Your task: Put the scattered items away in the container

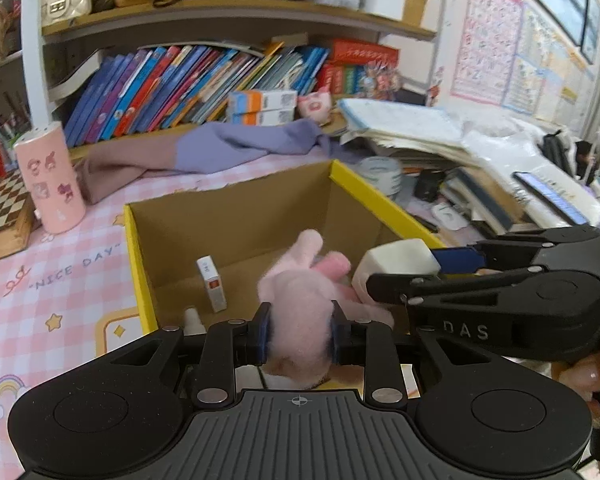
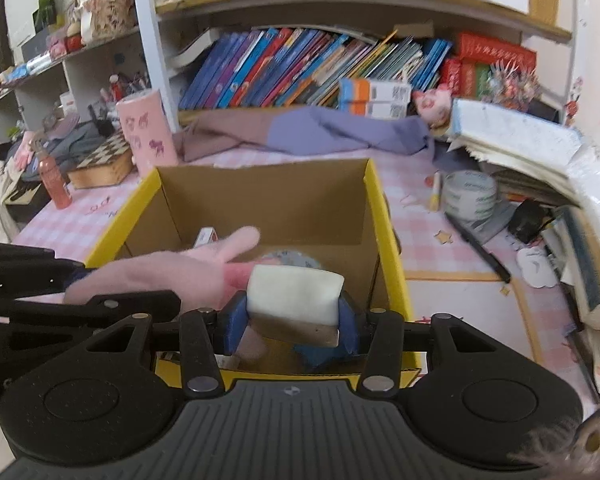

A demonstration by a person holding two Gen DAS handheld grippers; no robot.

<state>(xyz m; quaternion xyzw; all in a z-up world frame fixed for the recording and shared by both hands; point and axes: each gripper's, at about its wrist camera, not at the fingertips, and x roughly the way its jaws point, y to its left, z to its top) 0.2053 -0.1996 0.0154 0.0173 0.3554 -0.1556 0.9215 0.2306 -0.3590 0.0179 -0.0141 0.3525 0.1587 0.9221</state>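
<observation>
Box (image 2: 384,216) floor partly hidden; maybe tape roll.

Pink checked tabletop (image 2: 452,248): yellow box (image 2: 384,216), tape roll (image 2: 470,198), pink cylinder (image 2: 148,136).

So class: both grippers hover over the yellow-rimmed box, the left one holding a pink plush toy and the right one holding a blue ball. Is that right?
Not quite. The right gripper holds a white block, not a blue ball, as the right wrist view shows. The left gripper does hold the pink plush toy over the yellow-rimmed box.

Your right gripper (image 2: 296,316) is clamping a white block (image 2: 296,294) over the yellow-rimmed cardboard box (image 2: 384,216), a pink plush toy (image 2: 172,268) hanging alongside.
</observation>
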